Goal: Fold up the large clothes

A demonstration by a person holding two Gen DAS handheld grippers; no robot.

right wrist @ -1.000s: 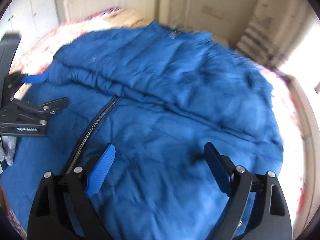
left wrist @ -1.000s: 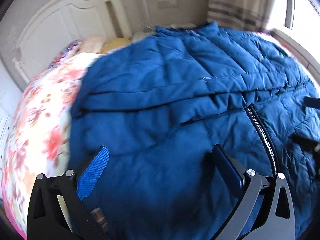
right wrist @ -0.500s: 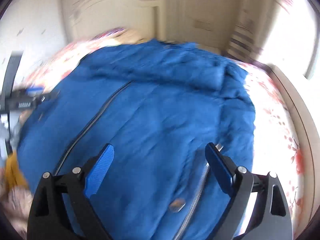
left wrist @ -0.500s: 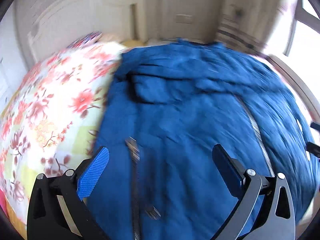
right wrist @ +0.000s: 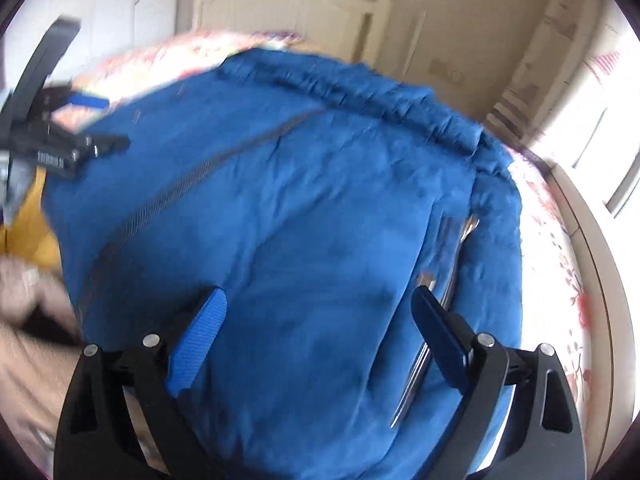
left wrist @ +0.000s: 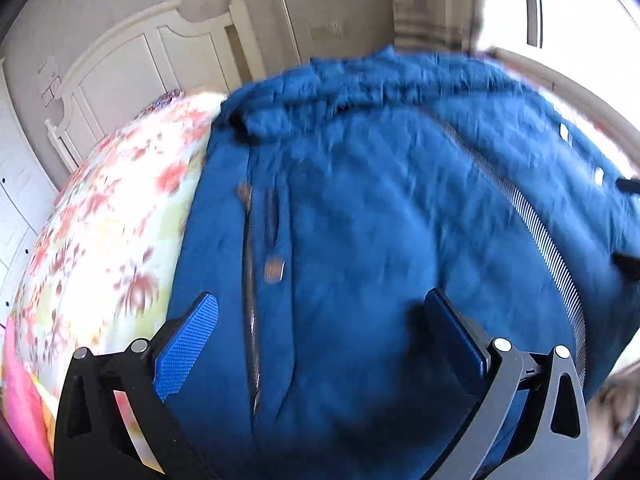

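Observation:
A large blue padded jacket (left wrist: 360,220) lies spread front-up on the bed, its main zipper (left wrist: 540,232) running down the right of the left wrist view. It fills the right wrist view (right wrist: 300,220) too, with the zipper (right wrist: 180,184) at the left. My left gripper (left wrist: 320,320) is open and empty, low over the jacket's left side near a pocket zipper (left wrist: 250,280). My right gripper (right wrist: 320,320) is open and empty over the jacket's right side. The left gripper also shows at the right wrist view's left edge (right wrist: 76,124).
The bed has a floral sheet (left wrist: 112,232) bare on the left and also on the right (right wrist: 560,260). A white headboard (left wrist: 132,60) stands behind. A bright window (left wrist: 580,12) is at the right. Yellow fabric (right wrist: 28,236) shows at the left edge.
Both grippers have pulled back toward the jacket's near end and apart to its sides. The side pocket zippers have come into view. Both views are blurred by motion.

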